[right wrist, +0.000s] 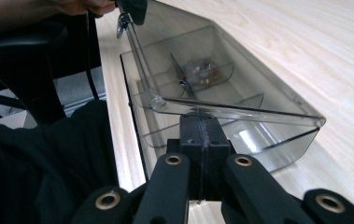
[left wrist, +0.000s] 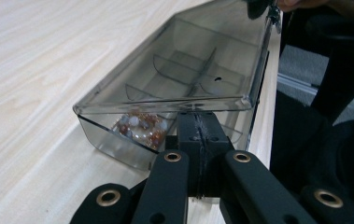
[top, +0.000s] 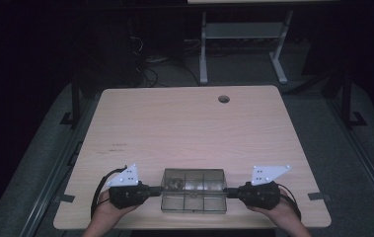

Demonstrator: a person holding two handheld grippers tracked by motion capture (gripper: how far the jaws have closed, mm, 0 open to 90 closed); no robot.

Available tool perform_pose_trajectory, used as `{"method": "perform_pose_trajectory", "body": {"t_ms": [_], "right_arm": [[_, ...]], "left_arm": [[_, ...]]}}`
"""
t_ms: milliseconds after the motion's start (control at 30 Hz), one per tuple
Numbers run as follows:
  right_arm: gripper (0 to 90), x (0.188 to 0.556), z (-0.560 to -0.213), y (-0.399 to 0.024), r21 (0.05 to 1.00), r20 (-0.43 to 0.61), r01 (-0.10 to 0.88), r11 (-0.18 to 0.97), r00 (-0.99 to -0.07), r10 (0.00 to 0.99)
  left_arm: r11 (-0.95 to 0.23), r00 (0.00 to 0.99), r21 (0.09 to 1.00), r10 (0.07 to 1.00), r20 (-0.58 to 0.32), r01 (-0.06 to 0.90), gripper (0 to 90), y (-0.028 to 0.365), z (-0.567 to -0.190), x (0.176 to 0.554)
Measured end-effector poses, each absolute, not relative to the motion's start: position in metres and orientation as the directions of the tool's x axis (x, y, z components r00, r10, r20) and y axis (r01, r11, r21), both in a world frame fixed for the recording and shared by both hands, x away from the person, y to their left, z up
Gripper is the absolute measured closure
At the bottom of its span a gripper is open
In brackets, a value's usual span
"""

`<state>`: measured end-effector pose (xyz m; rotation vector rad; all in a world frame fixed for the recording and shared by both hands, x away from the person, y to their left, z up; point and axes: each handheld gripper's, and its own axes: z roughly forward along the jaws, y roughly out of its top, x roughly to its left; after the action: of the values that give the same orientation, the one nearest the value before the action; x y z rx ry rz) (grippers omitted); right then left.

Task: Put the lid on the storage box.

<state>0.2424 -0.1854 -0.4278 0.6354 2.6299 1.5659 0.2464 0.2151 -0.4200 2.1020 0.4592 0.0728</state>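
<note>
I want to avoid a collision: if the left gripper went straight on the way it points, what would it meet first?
The left gripper, shut, already touches the end of the clear compartment box, at its raised lid. It would push the box first, probably.

Light wood table (top: 174, 128), round cable hole (top: 223, 98) near far edge. Clear divided box (top: 193, 191) lies at near edge, beads (left wrist: 139, 128) in one compartment.

Bare table (top: 184, 128) lies open beyond the lidded box (top: 193, 190), which sits between both tools.
</note>
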Motion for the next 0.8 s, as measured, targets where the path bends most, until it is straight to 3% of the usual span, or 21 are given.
{"method": "perform_pose_trajectory", "body": {"t_ms": [800], "right_arm": [[89.7, 0.243, -0.446, -0.183, 0.778, 0.172, 0.348, 0.524, -0.919, 0.355]], "left_arm": [[-0.593, 0.934, 0.748, 0.343, -0.098, 0.296, 89.1, 0.210, -0.436, 0.248]]}}
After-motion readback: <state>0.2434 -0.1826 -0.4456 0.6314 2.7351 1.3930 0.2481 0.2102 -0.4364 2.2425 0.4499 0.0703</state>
